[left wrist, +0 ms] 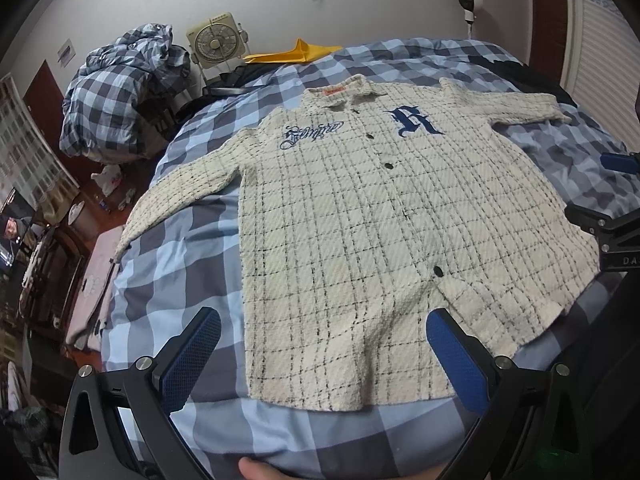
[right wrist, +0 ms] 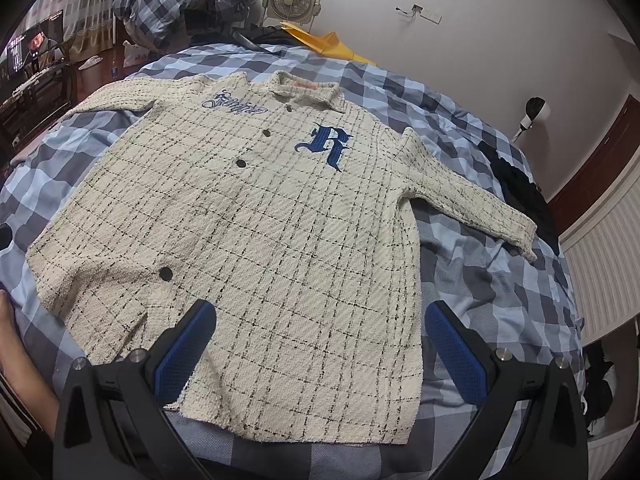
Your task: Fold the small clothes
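A cream shirt [left wrist: 360,216] [right wrist: 256,216] with thin black checks, dark buttons, a blue "R" and blue script lies flat and face up on the bed, sleeves spread to both sides. My left gripper [left wrist: 324,344] hovers open above the shirt's lower left hem, nothing between its blue pads. My right gripper [right wrist: 320,340] is open too, above the lower right hem, its left pad over the fabric and its right pad over the bedsheet. The right gripper's tip [left wrist: 618,162] shows at the right edge of the left wrist view.
The bed carries a blue and grey checked sheet [left wrist: 180,280] [right wrist: 480,280]. A bundled checked quilt [left wrist: 120,92], a box fan [left wrist: 216,38] and a yellow item [left wrist: 300,52] sit at the head end. Dark clothing [right wrist: 520,188] lies near the right edge. A person's arm [right wrist: 16,352] is at left.
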{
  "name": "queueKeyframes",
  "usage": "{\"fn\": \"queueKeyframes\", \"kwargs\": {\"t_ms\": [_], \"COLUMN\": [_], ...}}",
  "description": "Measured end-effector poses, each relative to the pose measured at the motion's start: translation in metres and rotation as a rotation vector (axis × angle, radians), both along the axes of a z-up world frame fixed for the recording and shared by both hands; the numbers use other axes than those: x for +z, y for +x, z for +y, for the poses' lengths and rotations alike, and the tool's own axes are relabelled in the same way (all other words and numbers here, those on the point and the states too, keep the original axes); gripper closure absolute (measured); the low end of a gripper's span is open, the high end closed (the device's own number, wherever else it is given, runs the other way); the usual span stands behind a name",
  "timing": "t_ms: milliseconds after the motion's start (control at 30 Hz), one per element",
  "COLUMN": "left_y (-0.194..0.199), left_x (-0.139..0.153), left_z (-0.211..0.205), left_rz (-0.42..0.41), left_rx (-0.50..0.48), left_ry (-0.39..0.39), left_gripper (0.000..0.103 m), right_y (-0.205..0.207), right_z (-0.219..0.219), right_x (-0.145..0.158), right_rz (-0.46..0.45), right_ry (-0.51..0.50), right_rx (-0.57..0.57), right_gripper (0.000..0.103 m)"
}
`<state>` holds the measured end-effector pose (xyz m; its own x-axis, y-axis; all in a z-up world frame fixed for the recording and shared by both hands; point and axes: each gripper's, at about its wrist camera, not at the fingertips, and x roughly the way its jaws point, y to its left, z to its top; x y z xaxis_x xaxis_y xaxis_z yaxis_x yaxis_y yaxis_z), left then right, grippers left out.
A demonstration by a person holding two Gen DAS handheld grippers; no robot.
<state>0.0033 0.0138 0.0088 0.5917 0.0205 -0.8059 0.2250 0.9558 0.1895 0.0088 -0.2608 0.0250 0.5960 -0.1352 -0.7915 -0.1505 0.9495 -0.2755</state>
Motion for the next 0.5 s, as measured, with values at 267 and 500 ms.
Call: {"fn": "queueKeyframes", "kwargs": {"t_ms": [267,500], "left_y": [0.0,0.0002], "left_x": [0.0,0.0001], "left_z": [0.0004,0.0023], "left_rz": [0.0,0.001], "left_rx": [0.001,0.006], "left_ry": [0.002,-0.002], "left_gripper": [0.0,0.0], "right_y": [0.0,-0.0002], "right_z": [-0.0004,-0.0004], "right_x": [-0.0001,-0.0003], "right_rz": [-0.001,-0.001], "right_ry": [0.0,0.0], "right_rx": [0.0,0.0], "right_gripper": [0.001,0.001]}}
